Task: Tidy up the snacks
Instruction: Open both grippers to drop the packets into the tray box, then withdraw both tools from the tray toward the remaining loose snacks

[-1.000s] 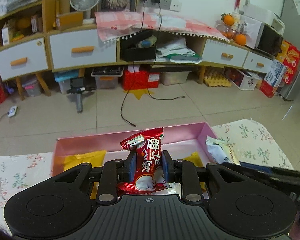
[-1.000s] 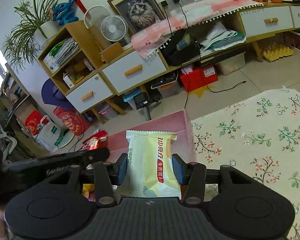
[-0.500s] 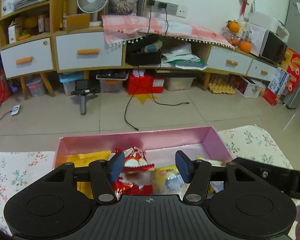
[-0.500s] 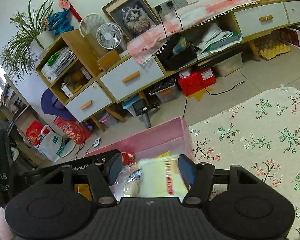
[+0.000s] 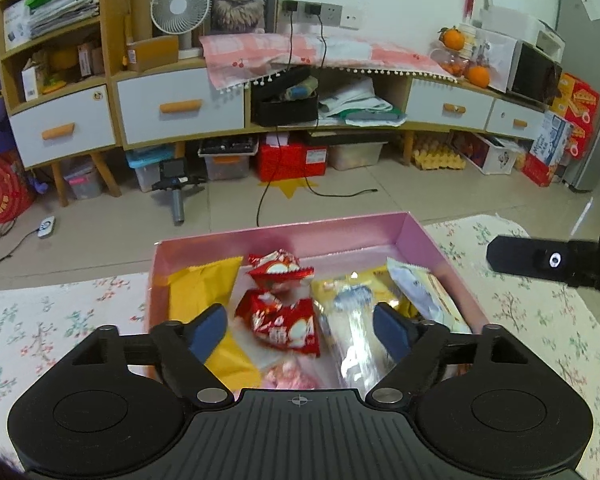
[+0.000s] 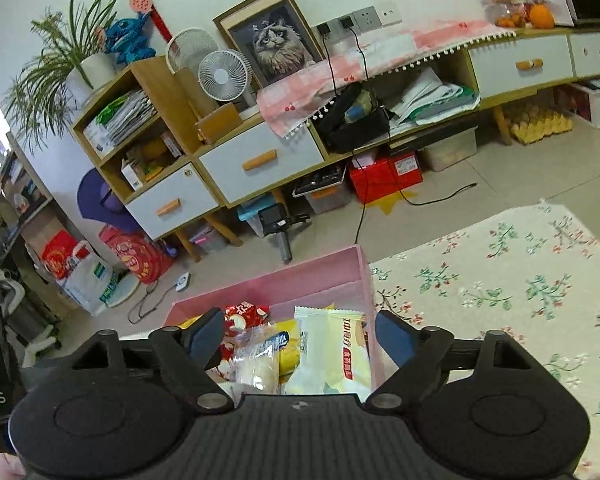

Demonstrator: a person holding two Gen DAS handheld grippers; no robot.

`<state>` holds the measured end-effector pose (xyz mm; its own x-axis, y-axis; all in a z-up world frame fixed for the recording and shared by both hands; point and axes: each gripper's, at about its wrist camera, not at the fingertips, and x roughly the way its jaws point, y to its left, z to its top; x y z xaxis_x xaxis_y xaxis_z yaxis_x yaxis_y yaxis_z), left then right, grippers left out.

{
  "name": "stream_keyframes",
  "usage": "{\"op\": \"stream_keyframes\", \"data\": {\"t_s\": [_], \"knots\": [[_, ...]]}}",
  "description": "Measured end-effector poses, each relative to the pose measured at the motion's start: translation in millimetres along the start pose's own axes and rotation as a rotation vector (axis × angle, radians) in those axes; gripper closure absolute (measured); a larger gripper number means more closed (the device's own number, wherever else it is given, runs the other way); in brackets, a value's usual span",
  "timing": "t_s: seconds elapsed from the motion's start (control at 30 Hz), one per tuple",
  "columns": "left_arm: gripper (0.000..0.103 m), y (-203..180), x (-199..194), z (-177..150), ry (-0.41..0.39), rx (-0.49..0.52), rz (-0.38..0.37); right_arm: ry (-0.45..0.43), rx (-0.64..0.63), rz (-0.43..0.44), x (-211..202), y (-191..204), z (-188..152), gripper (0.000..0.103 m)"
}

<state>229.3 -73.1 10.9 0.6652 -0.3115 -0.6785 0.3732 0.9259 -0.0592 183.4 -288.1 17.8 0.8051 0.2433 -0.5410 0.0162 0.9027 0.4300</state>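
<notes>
A pink box (image 5: 284, 236) sits on the floral tablecloth and holds several snack packets. My left gripper (image 5: 300, 330) is open and empty above it, over a red packet (image 5: 288, 322); a second red packet (image 5: 278, 266) lies behind, a yellow packet (image 5: 202, 284) at the left, a clear-and-yellow packet (image 5: 352, 300) and a pale packet (image 5: 424, 288) at the right. My right gripper (image 6: 300, 338) is open and empty above the box's (image 6: 300, 284) right end, over a pale yellow-white packet (image 6: 334, 346) lying inside.
The floral tablecloth (image 6: 500, 272) spreads right of the box. The right gripper's body (image 5: 556, 262) shows at the right in the left wrist view. Beyond the table edge are floor, a low cabinet with drawers (image 5: 180, 108) and storage boxes.
Both grippers opened and let go: the red packet dropped from the left gripper and the pale packet from the right gripper into the pink box. Both grippers then rose a little.
</notes>
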Motion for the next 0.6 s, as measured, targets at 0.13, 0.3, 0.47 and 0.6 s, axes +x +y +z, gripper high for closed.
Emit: {"op": "stream_keyframes", "data": {"t_s": [0.13,0.3,0.47,0.6], "knots": [[0.013,5,-19,-8,-0.002,-0.005,0.008,0.002,-0.043,-0.022,-13,9,-1,0.037],[0.011,14,-43,-22,0.000,-0.022,0.024,0.013,-0.076,-0.027,-29,20,-7,0.031],[0.007,23,-65,-37,0.006,-0.041,0.043,0.026,-0.103,-0.036,-43,33,-16,0.029],[0.007,27,-81,-49,0.017,-0.043,0.066,0.032,-0.138,-0.050,-55,46,-24,0.027]]}}
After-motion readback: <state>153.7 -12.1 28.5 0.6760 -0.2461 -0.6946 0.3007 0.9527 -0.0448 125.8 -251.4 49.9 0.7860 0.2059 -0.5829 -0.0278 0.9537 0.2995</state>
